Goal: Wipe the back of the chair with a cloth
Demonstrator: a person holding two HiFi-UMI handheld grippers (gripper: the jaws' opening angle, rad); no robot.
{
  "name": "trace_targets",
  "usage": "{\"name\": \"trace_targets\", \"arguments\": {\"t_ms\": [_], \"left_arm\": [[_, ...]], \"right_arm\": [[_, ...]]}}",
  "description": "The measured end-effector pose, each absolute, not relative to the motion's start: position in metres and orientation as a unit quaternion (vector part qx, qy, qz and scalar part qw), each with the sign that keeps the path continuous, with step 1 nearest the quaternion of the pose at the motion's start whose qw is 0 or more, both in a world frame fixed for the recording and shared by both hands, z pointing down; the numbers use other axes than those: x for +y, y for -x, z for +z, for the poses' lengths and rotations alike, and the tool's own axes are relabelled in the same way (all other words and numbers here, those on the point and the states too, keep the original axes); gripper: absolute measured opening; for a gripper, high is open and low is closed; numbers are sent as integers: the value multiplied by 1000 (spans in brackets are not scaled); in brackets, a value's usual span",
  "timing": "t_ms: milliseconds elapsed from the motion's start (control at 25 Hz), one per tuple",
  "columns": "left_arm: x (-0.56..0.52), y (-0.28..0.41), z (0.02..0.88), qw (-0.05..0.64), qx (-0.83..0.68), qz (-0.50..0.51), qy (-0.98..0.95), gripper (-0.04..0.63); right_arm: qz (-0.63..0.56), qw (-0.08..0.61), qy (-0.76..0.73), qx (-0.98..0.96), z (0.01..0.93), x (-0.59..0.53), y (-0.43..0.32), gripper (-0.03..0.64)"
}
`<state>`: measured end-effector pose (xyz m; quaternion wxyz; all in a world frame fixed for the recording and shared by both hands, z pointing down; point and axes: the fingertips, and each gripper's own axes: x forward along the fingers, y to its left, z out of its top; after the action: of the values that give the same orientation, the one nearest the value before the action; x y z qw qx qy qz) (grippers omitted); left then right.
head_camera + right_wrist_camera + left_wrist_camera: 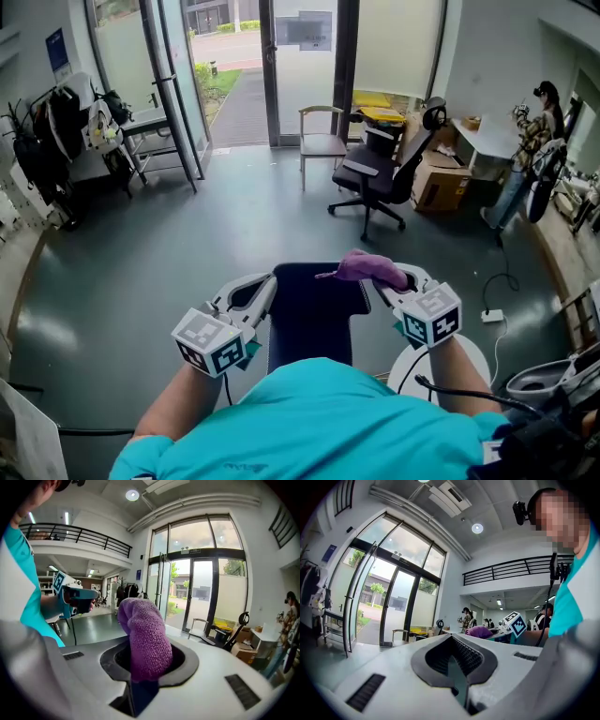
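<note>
**A:** So where's the cloth (364, 269)? In the head view I only get a purple lump at the top right corner of the chair back (314, 314).

**B:** Yeah, the right gripper (382, 281) has it. Its own view is the clear one: jaws clamped on the cloth, with a fat purple fold sticking up between them. Can't tell whether it's actually touching the chair back.

**A:** And the left gripper (265, 289)?

**B:** Head view puts it at the top left corner. Its own view shows the jaws closed together with nothing between them (just the ribbed dark pads (466, 651)). It also catches the other gripper's marker cube (516, 623) and the cloth across the way.

**A:** Any chair back in the gripper views?

**B:** Nope, head view only: dark blue, right in front of the person's teal shirt (319, 422). The gripper views mostly get the glass doors (201, 592). Well beyond sit a black office chair (380, 178) and a wooden chair (322, 141).
</note>
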<state>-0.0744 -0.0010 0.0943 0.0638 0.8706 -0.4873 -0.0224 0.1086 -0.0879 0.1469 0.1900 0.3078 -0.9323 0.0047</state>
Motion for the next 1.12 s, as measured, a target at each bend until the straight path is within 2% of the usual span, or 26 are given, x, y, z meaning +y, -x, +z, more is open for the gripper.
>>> {"name": "trace_targets", "arguments": {"t_ms": [320, 1120], "left_arm": [[0, 72, 80, 53, -485, -24, -872, -9], [3, 67, 80, 56, -480, -19, -875, -9]], "right_arm": [[34, 115, -266, -956, 114, -69, -94, 80], [19, 126, -256, -958, 115, -55, -100, 75]]}}
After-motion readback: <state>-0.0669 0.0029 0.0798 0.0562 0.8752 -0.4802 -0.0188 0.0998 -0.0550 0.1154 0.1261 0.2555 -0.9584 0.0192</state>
